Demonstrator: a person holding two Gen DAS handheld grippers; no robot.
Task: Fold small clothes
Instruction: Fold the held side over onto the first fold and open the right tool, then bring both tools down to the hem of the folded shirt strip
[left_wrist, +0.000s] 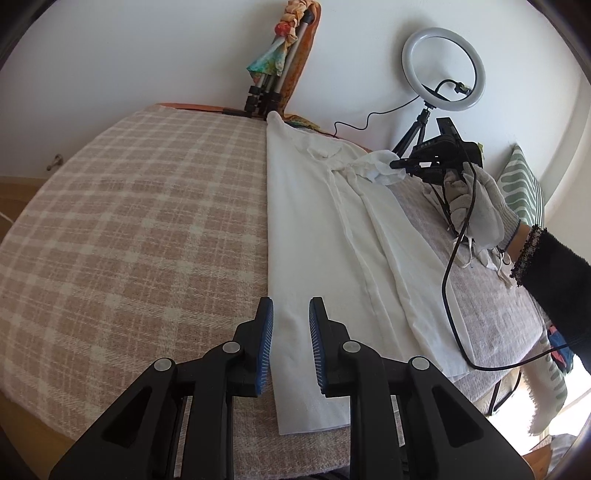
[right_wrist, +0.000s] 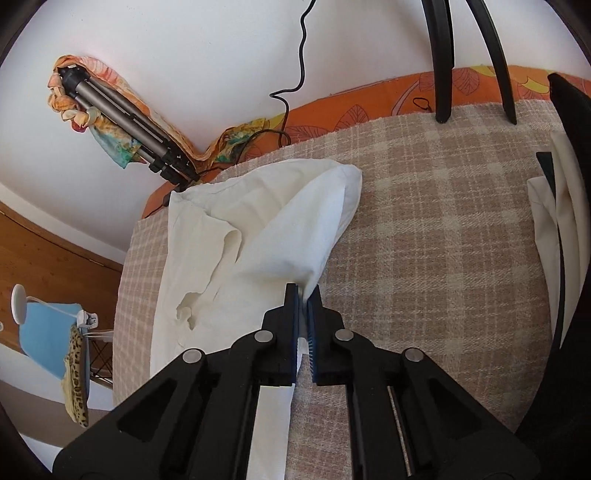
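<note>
A white garment (left_wrist: 325, 236) lies lengthwise on the plaid blanket (left_wrist: 140, 229). My left gripper (left_wrist: 291, 306) is open and empty, hovering over the garment's near end, its blue pads either side of the left edge. My right gripper (right_wrist: 305, 293) is shut on a fold of the white garment (right_wrist: 266, 236) and lifts it off the plaid blanket (right_wrist: 424, 240). In the left wrist view the right gripper (left_wrist: 397, 164) holds the garment's far right part raised, in a gloved hand (left_wrist: 480, 206).
A ring light on a tripod (left_wrist: 443, 68) stands at the back right with a black cable (left_wrist: 448, 280) trailing over the bed. A folded tripod wrapped in a colourful scarf (left_wrist: 280, 55) leans on the wall. A green patterned pillow (left_wrist: 524, 181) lies at right.
</note>
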